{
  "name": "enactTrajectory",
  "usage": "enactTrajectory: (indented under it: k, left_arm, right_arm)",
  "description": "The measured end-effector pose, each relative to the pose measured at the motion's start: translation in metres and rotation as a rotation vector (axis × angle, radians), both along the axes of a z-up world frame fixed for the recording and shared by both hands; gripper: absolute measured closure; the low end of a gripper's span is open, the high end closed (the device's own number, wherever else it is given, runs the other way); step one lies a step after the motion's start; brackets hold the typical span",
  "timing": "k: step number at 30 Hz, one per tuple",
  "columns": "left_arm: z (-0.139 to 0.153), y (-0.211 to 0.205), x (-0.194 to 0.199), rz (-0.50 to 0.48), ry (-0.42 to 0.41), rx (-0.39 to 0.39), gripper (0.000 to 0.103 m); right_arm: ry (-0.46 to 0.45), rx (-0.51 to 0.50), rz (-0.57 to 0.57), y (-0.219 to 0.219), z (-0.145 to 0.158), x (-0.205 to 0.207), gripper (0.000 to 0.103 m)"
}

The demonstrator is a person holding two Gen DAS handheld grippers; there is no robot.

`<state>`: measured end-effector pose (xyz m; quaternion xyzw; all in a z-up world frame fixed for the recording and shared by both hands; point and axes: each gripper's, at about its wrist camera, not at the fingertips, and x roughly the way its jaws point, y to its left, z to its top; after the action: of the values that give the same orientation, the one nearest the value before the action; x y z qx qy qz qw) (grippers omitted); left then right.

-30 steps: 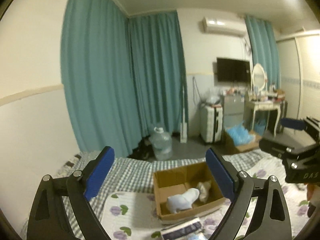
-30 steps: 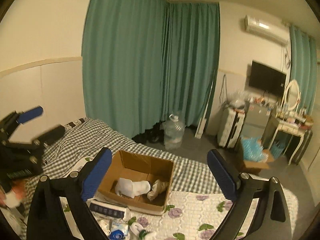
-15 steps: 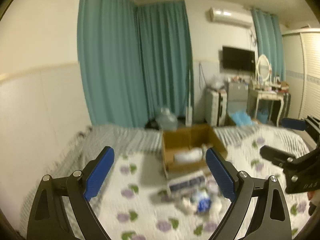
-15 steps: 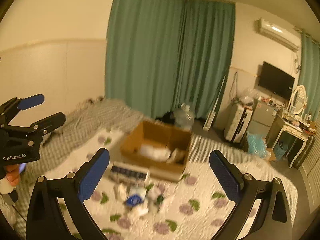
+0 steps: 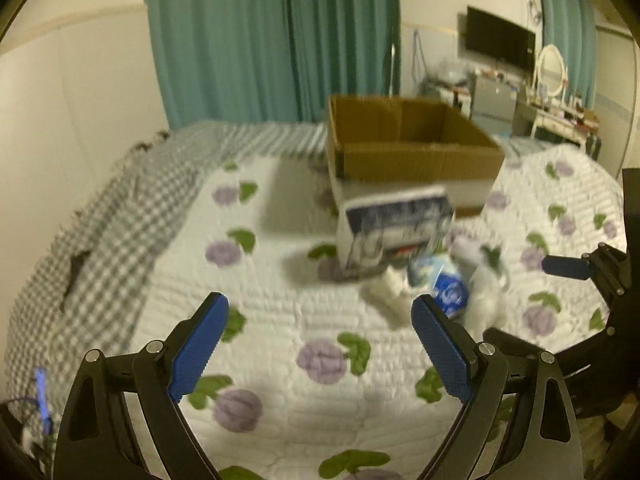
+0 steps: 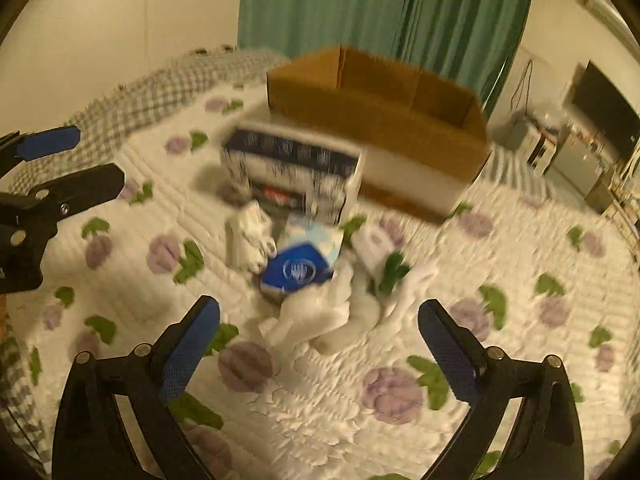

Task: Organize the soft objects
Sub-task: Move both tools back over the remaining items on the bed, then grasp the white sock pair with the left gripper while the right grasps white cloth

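Note:
A pile of soft things lies on the flowered quilt: white cloth items point(image 6: 320, 316), a small white bundle point(image 6: 250, 240), and a blue-and-white packet point(image 6: 298, 268). The pile also shows in the left wrist view point(image 5: 440, 280). Behind it a white and dark-blue box point(image 6: 292, 168) leans against an open cardboard box point(image 6: 380, 112). My right gripper point(image 6: 318, 354) is open and empty, just in front of the white cloth. My left gripper point(image 5: 320, 346) is open and empty, to the left of the pile. Both views are blurred.
The flowered quilt point(image 5: 280, 300) lies over a checked sheet point(image 5: 120, 208) by the wall. Teal curtains point(image 5: 272, 40) hang behind the bed. A TV point(image 5: 500, 44), a dressing table point(image 5: 560, 116) and a cabinet stand at the far right.
Both grippers have dropped and tilted down toward the bed. The pile and the boxes are now much closer. Both grippers stay open.

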<state>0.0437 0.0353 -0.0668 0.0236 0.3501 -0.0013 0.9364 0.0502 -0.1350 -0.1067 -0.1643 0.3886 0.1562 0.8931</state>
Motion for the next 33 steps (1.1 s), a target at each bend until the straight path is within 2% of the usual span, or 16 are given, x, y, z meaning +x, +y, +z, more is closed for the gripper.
enactTrajectory:
  k: [3,6,9,11,14,20,24,33]
  left_arm:
    - [-0.017,-0.002,0.008,-0.009,0.047,-0.011,0.009]
    - [-0.031,-0.006,0.016,-0.024,0.070,0.006,0.009]
    - [-0.038,-0.009,0.021,-0.035,0.089,0.009,0.009]
    - [-0.041,-0.010,0.024,-0.041,0.099,0.004,0.009]
    - [-0.044,-0.012,0.028,-0.053,0.110,0.000,0.009]
    - [-0.046,-0.021,0.038,-0.069,0.113,0.025,0.009]
    - [-0.052,-0.030,0.049,-0.092,0.138,-0.010,0.010]
    - [-0.076,-0.051,0.072,-0.167,0.188,-0.007,0.011]
  right_arm:
    - [0.052,0.021,0.005,-0.001,-0.016,0.012,0.012]
    - [0.074,0.040,0.009,-0.001,-0.024,0.021,0.027]
    - [0.095,0.045,0.014,-0.001,-0.031,0.028,0.045]
    - [0.111,0.040,0.008,-0.001,-0.035,0.032,0.064]
    - [0.089,0.063,0.003,-0.005,-0.029,0.030,0.069]
    - [0.014,0.145,0.000,-0.016,0.003,0.023,0.069]
    - [-0.040,0.166,-0.042,-0.029,0.022,0.031,0.069]
    - [-0.002,0.195,-0.080,-0.042,0.009,0.046,0.069]
